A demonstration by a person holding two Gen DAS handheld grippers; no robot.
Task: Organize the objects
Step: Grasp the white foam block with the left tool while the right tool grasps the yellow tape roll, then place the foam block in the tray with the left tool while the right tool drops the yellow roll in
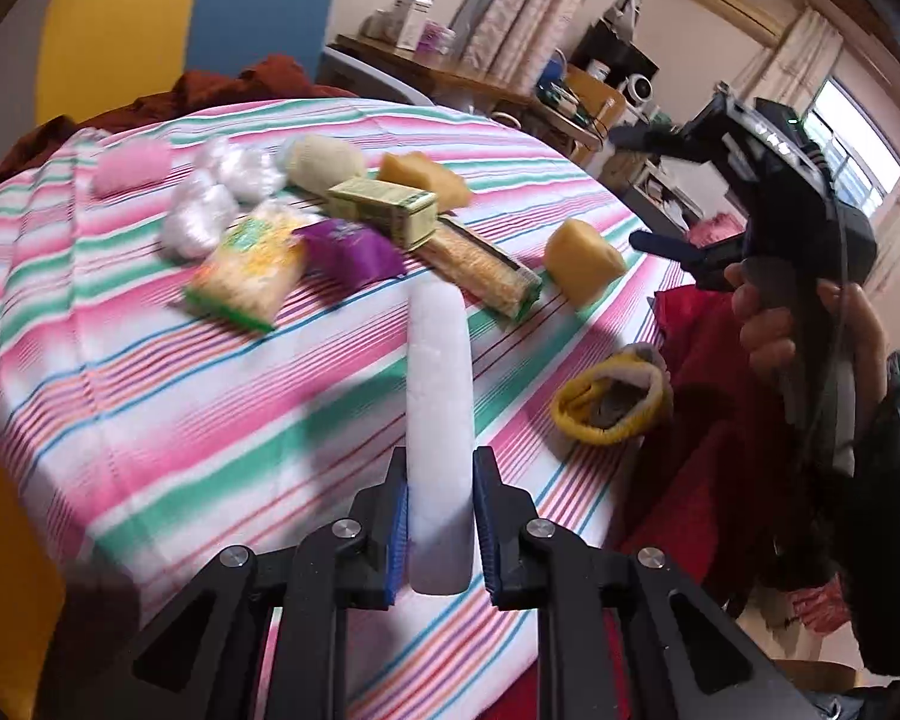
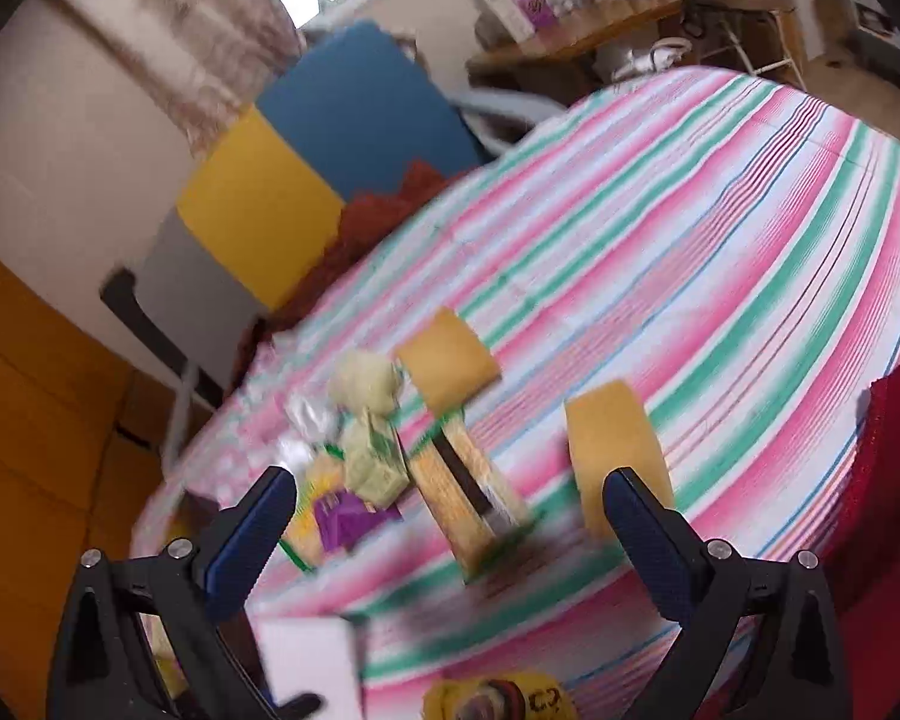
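My left gripper is shut on a long white foam stick that points forward over the striped tablecloth. Beyond it lie a noodle packet, a purple packet, a green box, a long cracker pack, two yellow sponges, white wads, a pink fluffy piece and a rolled yellow sock. My right gripper is open in the air above the table, held by a hand at the right in the left wrist view. The cracker pack and a sponge lie beyond its fingers.
Red cloth hangs at the table's right edge. A yellow and blue panel leans against the far wall. A wooden desk with boxes stands behind the table. The near-left part of the cloth holds nothing.
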